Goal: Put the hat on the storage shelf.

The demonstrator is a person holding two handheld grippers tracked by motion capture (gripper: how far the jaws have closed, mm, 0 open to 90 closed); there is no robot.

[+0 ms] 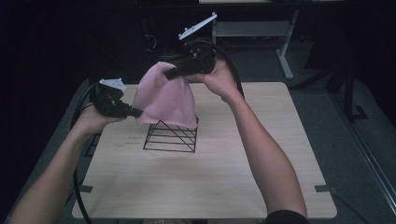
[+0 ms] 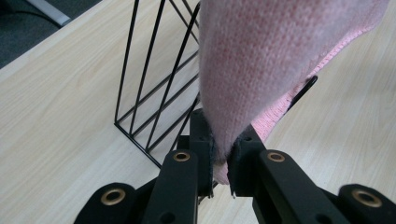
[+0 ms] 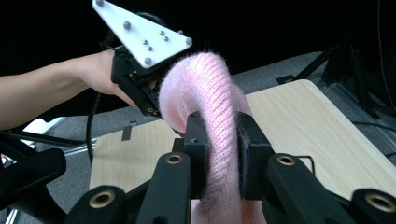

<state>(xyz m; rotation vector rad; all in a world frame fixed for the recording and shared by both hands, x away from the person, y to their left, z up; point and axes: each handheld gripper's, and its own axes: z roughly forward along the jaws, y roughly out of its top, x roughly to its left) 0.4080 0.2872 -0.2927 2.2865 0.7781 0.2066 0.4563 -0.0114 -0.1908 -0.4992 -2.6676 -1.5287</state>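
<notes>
A pink knitted cloth (image 1: 166, 99) hangs in the air over a black wire rack (image 1: 171, 136) that stands on the wooden table (image 1: 210, 177). My left gripper (image 1: 138, 112) is shut on the cloth's lower left edge. In the left gripper view the pink knit (image 2: 261, 60) is pinched between the black jaws of that gripper (image 2: 222, 154), with the rack (image 2: 154, 88) just behind. My right gripper (image 1: 169, 73) is shut on the cloth's top, higher and farther back. The right gripper view has a bunched fold of knit (image 3: 215, 107) clamped in that gripper (image 3: 219, 140); the left gripper (image 3: 154, 112) shows beyond.
The rack's lower right part is draped by the cloth's hem. Dark floor surrounds the table, and a white desk frame (image 1: 280, 42) stands behind it. Cables (image 1: 77, 186) trail from both grippers. Tape marks (image 1: 322, 188) sit near the table's front corners.
</notes>
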